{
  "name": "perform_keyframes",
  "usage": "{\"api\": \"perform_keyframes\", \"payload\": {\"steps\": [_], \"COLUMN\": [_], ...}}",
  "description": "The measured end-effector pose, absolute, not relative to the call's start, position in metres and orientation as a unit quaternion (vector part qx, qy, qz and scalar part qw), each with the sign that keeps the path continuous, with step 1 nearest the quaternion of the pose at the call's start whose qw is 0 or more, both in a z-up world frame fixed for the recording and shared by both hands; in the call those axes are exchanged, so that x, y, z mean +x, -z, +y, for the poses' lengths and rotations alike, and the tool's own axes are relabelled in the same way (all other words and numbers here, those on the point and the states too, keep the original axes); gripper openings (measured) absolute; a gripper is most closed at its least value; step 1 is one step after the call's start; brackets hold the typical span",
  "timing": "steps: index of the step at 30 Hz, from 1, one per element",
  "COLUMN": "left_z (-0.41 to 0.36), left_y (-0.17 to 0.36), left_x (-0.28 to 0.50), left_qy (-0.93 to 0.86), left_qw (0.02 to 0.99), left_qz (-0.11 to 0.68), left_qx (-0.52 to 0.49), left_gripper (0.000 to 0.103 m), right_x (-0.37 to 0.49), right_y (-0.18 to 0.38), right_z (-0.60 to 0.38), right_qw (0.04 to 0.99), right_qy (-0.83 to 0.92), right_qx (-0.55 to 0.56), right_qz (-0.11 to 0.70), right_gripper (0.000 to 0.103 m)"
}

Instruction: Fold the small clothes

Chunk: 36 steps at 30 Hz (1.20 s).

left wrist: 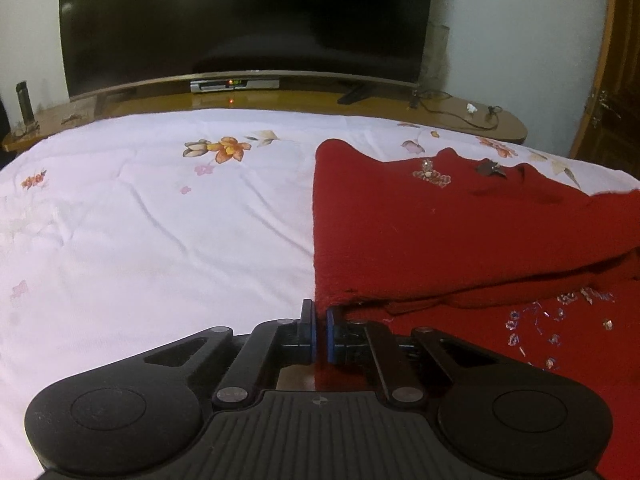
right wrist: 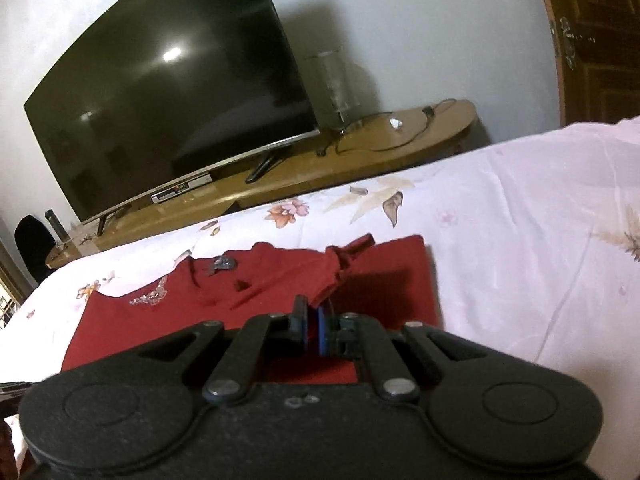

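Folding looks partly done: the red knit garment (left wrist: 420,232) lies on the bed's floral sheet (left wrist: 160,220), with one layer already turned over onto the beaded part beneath, its edge straight along the left side. The left tool (left wrist: 319,332) has its blue pads pressed together on the near corner of that folded layer. The right tool (right wrist: 313,326) is likewise closed, pinching a bunched bit of the same red cloth, perhaps a sleeve or a tie, though blur makes that hard to settle. Further folds and a final smoothing probably remain, since the far edge is uneven and the bunched part is lifted off the bed.
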<state>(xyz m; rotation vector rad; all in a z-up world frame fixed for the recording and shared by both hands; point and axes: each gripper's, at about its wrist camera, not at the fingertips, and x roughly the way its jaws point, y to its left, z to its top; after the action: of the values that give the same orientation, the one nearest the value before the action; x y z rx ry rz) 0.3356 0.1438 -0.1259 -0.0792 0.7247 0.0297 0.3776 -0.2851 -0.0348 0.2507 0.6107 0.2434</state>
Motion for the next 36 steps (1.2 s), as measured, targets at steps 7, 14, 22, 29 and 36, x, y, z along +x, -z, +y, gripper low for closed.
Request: {"api": "perform_keyframes", "payload": {"steps": [7,14,22,29,36], "left_z": [0.153,0.168,0.139,0.157,0.145], "left_y": [0.117,0.081,0.104,0.127,0.109], "left_x": [0.321,0.330,0.428,0.424,0.434], "left_qy": [-0.018,-0.001,0.023,-0.006,0.026], "left_qw": [0.936,0.960,0.946,0.939,0.956], "left_qz": [0.350,0.269,0.297,0.314,0.269], "left_qx": [-0.030,-0.082,-0.123,-0.142,-0.113], "left_gripper": [0.038,0.040,0.040,0.040,0.040], "right_x": [0.388,0.389,0.418,0.429,0.415], "right_y": [0.066,0.048,0.053,0.075,0.057], "right_z": [-0.295,-0.320,-0.296,-0.303,-0.303], "right_qw": [0.917,0.927,0.935,0.931,0.943], "right_qy": [-0.107,-0.099,-0.105,-0.062,-0.083], "right_qx": [0.129,0.175,0.144,0.101,0.120], "right_qz": [0.361,0.316,0.306,0.344,0.298], "right_gripper": [0.024,0.024,0.021,0.015,0.023]}}
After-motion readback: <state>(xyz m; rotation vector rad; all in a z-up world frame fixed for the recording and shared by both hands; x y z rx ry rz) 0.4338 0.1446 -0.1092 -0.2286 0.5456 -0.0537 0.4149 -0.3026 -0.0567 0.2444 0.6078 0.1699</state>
